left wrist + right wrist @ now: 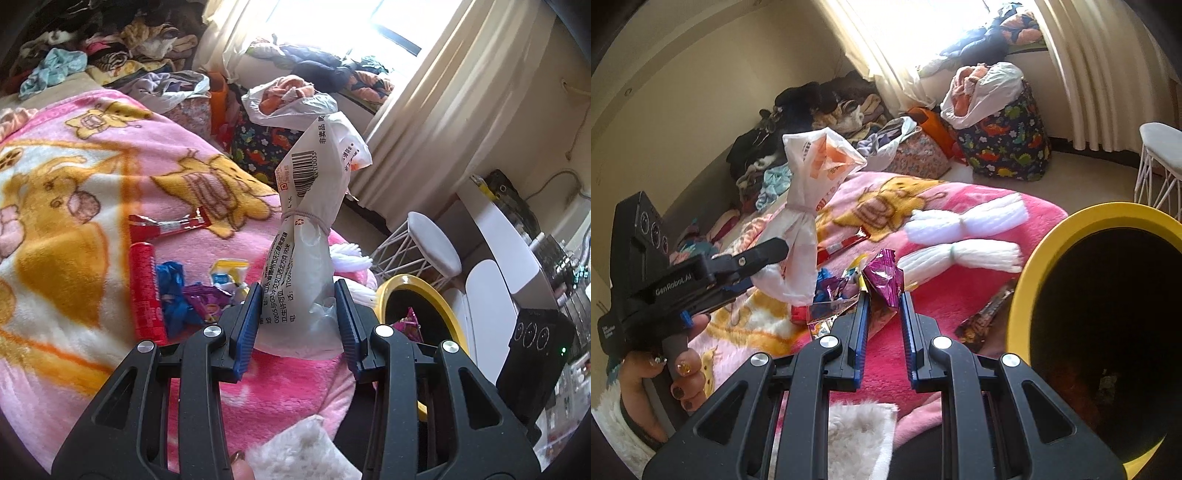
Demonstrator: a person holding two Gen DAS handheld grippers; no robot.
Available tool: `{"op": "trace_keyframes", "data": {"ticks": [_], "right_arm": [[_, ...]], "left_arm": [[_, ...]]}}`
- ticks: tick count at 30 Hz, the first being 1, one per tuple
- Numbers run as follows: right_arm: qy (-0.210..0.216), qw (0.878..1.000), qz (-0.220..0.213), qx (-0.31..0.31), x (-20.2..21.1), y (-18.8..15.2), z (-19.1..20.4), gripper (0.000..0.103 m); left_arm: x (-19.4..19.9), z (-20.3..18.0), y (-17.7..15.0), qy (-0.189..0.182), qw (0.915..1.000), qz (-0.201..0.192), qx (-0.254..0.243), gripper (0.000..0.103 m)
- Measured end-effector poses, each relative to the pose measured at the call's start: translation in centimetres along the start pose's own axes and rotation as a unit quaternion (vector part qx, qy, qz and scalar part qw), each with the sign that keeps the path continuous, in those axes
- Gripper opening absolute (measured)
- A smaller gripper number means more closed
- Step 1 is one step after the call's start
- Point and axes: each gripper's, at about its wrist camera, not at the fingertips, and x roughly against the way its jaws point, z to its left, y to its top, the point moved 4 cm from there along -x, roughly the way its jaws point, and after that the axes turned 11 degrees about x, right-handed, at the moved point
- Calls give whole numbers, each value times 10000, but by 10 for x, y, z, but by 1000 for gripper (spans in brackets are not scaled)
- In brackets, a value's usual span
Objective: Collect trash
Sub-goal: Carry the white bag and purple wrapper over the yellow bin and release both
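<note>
Left wrist view: the left gripper (297, 314) pinches a tied white plastic bag (306, 236), lifted above the pink blanket (92, 184). The right gripper (882, 317) pinches a purple wrapper (884, 277) near the blanket's edge, just beside the yellow-rimmed bin (1030, 266), its mouth unobstructed.

The left gripper (297, 306) clamps a white plastic bag (308, 254), tied at its neck with a band, between its blue-padded fingers (245, 317). Below lies a pink cartoon blanket (92, 177) on the bed, strewn with a red tube (146, 291) and crumpled wrappers (199, 291). A yellow-rimmed bin (436, 295) stands to the right.
</note>
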Motion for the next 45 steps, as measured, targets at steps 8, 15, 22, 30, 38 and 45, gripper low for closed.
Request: {"op": "trace_keyframes", "data": {"ticks": [8, 15, 22, 30, 38, 45], "right_arm": [[-168, 9997, -143, -135, 14, 3, -16, 16], [-287, 9989, -255, -280, 23, 2, -31, 16], [-403, 9978, -341, -410, 33, -2, -40, 16], [-668, 9953, -476, -516, 46, -2, -57, 16], [-939, 9917, -589, -656, 59, -7, -73, 16], [-1174, 9880, -689, -726, 69, -11, -83, 16]], "left_arm": [[-3, -14, -5, -56, 9999, 47, -125, 32], [-6, -26, -12, -122, 9996, 108, -237, 32], [-11, -33, -16, -173, 9993, 168, -294, 32], [-19, -44, -21, -279, 9983, 271, -428, 32], [-24, -60, -30, -368, 9970, 366, -567, 32], [-30, -77, -36, -454, 9955, 422, -710, 32]]}}
